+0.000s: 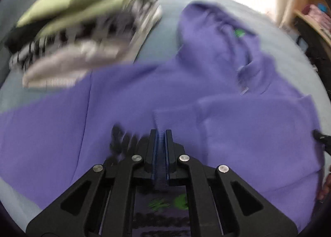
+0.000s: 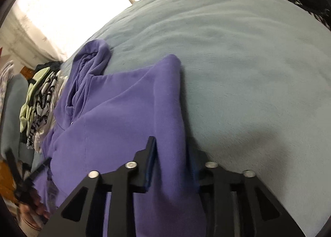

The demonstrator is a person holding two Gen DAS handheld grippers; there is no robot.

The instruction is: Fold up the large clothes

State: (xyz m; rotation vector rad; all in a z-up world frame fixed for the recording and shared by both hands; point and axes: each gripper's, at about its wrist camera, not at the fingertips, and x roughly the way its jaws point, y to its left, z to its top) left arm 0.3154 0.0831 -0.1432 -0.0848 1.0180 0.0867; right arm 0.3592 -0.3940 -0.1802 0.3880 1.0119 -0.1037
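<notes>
The hoodie [image 1: 144, 96] is spread on the bed [image 2: 248, 61]; its cuff [image 1: 158, 119] is pinched by the left gripper [image 1: 161, 133]; a fold is straddled by the right gripper's [image 2: 171, 150] parted jaws, the hood lying ahead.

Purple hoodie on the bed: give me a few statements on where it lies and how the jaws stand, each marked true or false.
1. The purple fleece hoodie lies on a pale blue-grey bed cover. True.
2. The left gripper has its jaws shut on a ribbed purple cuff. True.
3. The right gripper hangs over bare cover with nothing between its jaws. False: a fold of the hoodie runs between them.
4. The stack of folded clothes with a green top layer sits on the hoodie. False: it sits beside it on the cover.
</notes>
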